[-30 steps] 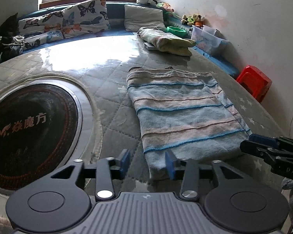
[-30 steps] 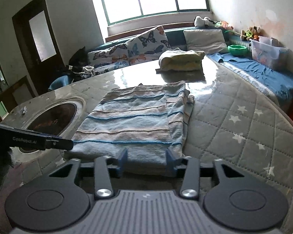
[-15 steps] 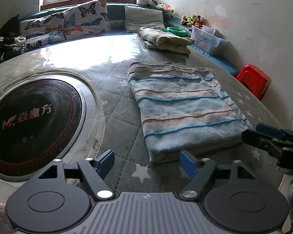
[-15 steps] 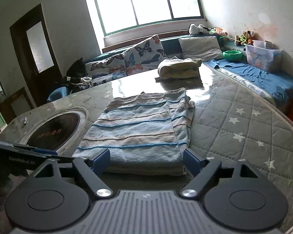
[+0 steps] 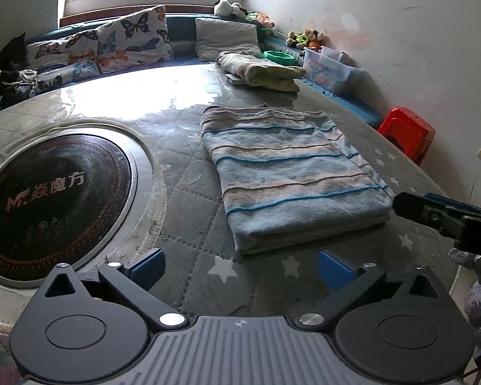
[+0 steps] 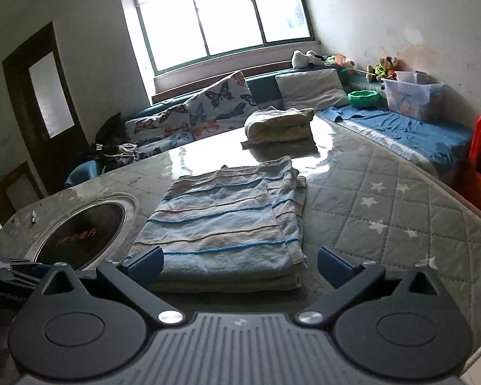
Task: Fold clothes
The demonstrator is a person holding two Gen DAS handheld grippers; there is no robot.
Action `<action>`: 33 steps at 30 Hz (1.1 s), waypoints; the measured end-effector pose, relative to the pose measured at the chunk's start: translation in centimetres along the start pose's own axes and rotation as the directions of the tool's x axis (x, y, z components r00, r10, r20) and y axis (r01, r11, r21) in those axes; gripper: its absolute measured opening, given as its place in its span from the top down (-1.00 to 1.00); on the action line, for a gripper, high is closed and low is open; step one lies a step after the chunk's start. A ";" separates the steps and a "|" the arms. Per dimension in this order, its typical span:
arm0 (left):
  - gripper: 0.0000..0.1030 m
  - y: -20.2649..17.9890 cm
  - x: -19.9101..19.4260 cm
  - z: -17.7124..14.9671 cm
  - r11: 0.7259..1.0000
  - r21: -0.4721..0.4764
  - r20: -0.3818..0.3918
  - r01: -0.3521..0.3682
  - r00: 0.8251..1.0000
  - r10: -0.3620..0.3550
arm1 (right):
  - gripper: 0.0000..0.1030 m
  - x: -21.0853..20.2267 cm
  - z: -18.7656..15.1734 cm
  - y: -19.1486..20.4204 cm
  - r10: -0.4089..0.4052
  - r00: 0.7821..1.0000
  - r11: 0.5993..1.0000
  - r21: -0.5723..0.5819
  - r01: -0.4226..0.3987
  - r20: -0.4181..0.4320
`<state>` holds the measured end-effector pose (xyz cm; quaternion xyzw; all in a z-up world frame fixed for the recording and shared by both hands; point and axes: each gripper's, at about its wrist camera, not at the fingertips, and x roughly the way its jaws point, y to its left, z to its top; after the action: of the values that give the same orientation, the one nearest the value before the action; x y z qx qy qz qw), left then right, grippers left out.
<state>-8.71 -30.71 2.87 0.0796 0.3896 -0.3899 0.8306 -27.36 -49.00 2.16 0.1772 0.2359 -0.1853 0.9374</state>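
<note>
Round table (image 5: 182,192) with a quilted, star-printed cover, carrying near its left edge an inset dark circular cooktop (image 5: 48,199) and, toward the near right edge, the folded striped blue garment (image 5: 291,173), lying flat in stacked layers; a second folded cloth bundle (image 6: 279,125) rests at the far edge. Left gripper (image 5: 240,268) with fingers spread wide, holding nothing, above the cover just short of the garment's near edge. Right gripper (image 6: 240,264) likewise spread and empty, its blue fingertips (image 6: 146,263) flanking the garment's near edge.
</note>
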 end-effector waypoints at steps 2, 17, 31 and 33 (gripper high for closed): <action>-1.00 0.0 -0.2 -0.1 1.000 0.001 0.005 0.006 1.000 -0.006 | -1.00 -0.1 0.0 0.0 -0.001 1.000 1.000 0.007 0.001 0.003; -1.00 0.7 -0.8 -0.8 0.999 -0.034 -0.014 0.015 1.000 -0.016 | -1.00 0.3 -0.6 1.3 -0.008 1.000 0.999 -0.045 0.007 -0.012; -1.00 0.2 -1.0 -1.6 1.000 -0.028 -0.033 0.006 0.999 -0.007 | -1.00 0.4 -1.8 1.4 -0.070 0.998 0.997 -0.042 0.070 0.000; -1.00 0.2 -1.0 -1.7 1.000 -0.026 -0.032 0.007 0.999 -0.008 | -1.00 0.4 -1.9 1.4 -0.071 0.997 0.997 -0.043 0.072 0.003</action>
<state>-10.00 -29.27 2.39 0.0738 0.4082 -0.3865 0.8237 -27.14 -47.09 0.72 0.1482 0.2454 -0.2137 0.9339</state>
